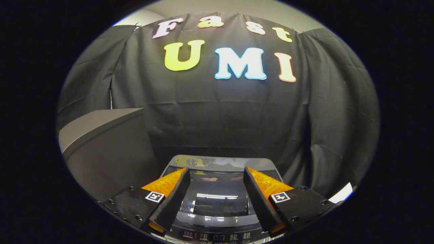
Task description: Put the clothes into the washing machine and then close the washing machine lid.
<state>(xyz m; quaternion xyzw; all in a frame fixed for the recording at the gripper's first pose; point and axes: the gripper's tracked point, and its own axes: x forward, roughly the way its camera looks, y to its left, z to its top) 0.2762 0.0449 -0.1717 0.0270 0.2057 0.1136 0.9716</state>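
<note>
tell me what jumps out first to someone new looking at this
The washing machine sits just below and ahead of the open gripper, its glossy dark lid lying shut between the fingers. Beside the machine stands a grey cabinet, and black cloth hangs behind both.

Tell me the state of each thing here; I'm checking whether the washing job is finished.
Washing machine lid: closed, lying flat, glossy with reflections.
Gripper: fingers open, holding nothing, poised above the lid.
Control panel: at the machine's near edge, below the fingers; display too small to tell.
Grey cabinet: beside the machine, top bare.
</note>
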